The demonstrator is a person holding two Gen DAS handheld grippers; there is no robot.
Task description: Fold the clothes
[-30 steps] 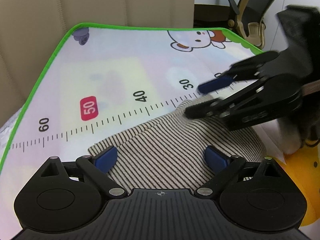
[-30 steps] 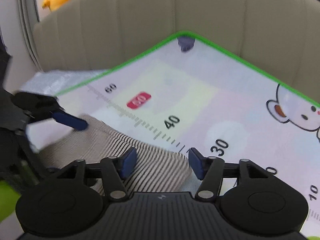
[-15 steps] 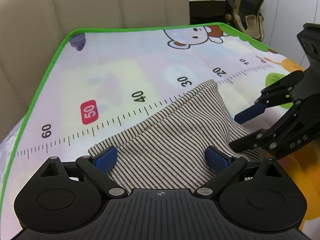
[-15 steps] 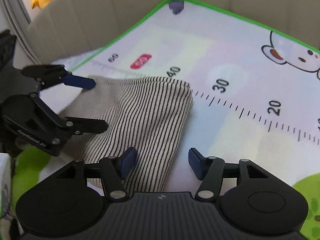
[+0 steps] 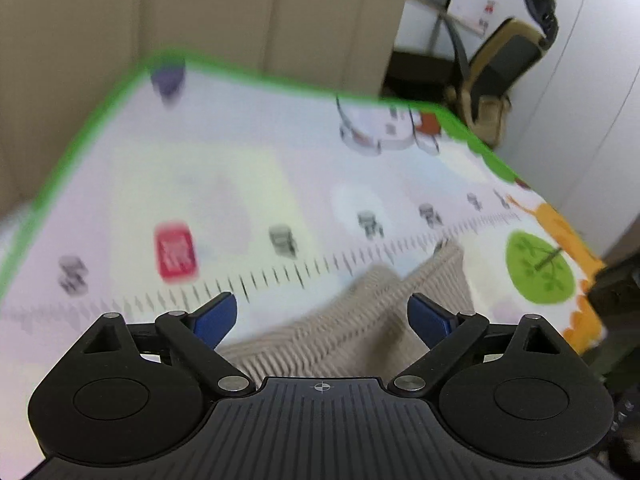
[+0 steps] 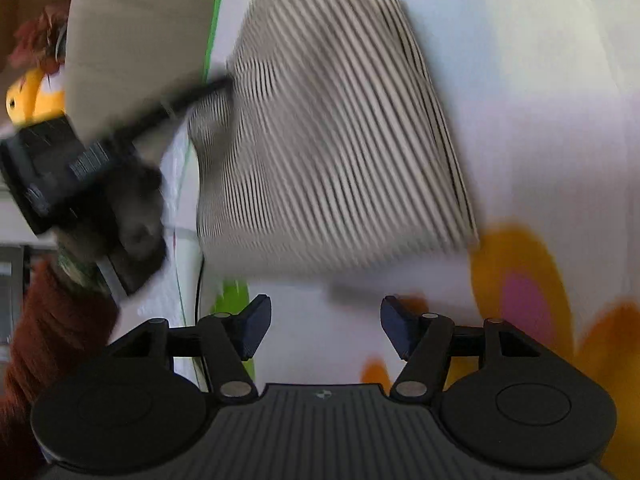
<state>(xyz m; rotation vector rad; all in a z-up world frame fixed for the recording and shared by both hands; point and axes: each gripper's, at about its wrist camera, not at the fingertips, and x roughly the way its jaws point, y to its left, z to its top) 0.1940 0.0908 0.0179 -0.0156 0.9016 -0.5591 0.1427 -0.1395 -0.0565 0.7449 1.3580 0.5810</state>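
A folded striped garment, beige with dark thin stripes, lies on a printed play mat (image 5: pixel 240 168). In the left wrist view the garment (image 5: pixel 360 320) sits between and just beyond my open left gripper (image 5: pixel 322 314). In the right wrist view the garment (image 6: pixel 332 128) lies flat ahead of my open, empty right gripper (image 6: pixel 322 326), which hovers short of its near edge. The left gripper (image 6: pixel 192 96) shows blurred at the garment's left edge. Both views are motion-blurred.
The mat has a green border (image 5: pixel 80 152) and a printed ruler (image 5: pixel 360 252). A beige padded backrest (image 5: pixel 240 12) rises behind it. An office chair (image 5: pixel 508 56) stands at the far right. A yellow toy (image 6: pixel 36 96) lies beyond the mat's left edge.
The right gripper has pulled back and swung to look down on the garment from its end. The left gripper has lifted and tilted; the right gripper has left its view.
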